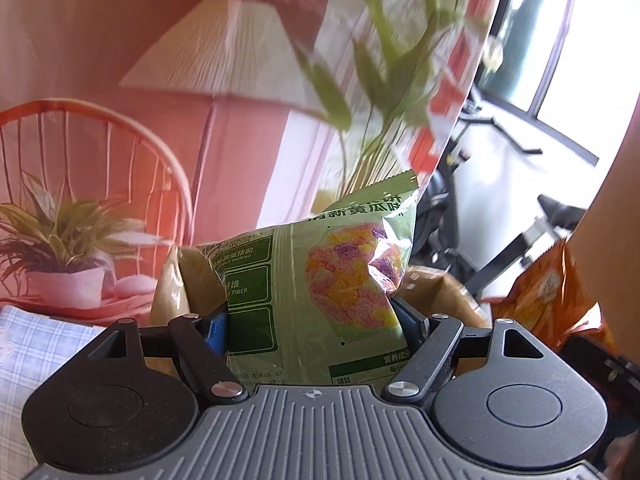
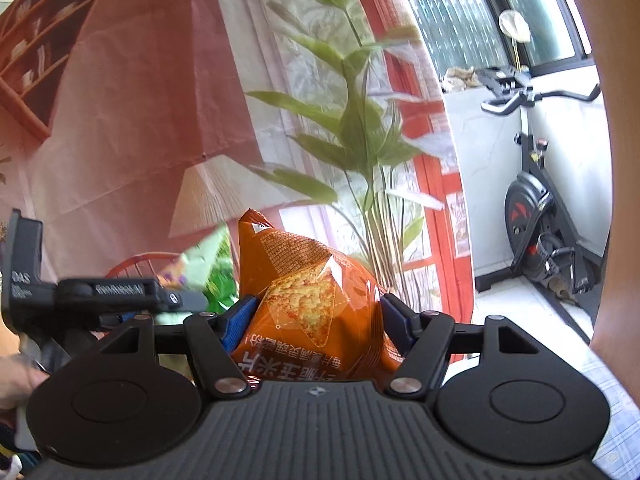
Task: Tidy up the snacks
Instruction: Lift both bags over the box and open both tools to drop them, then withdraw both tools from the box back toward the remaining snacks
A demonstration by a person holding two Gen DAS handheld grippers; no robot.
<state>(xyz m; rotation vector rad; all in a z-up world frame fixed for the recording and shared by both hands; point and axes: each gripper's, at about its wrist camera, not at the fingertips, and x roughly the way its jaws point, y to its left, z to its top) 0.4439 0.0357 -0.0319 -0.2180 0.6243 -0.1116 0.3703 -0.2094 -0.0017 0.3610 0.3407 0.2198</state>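
Note:
In the left wrist view a green snack bag (image 1: 316,276), printed with a pink and yellow puffed cake, stands upright between the blue pads. My left gripper (image 1: 310,320) is shut on it, held in the air. The right wrist view shows an orange snack bag (image 2: 312,300) with a cracker picture, and my right gripper (image 2: 316,320) is shut on it, also lifted. The orange snack bag (image 1: 556,292) shows at the right edge of the left wrist view. The left gripper's body (image 2: 92,296) appears blurred at the left of the right wrist view, with a bit of the green snack bag (image 2: 216,272) beyond it.
A printed backdrop (image 1: 120,80) with a lamp, chair and plants hangs behind. A cardboard box (image 1: 436,292) sits behind the green bag. A checked cloth (image 1: 36,340) covers the surface at lower left. An exercise bike (image 2: 540,220) stands by the window on the right.

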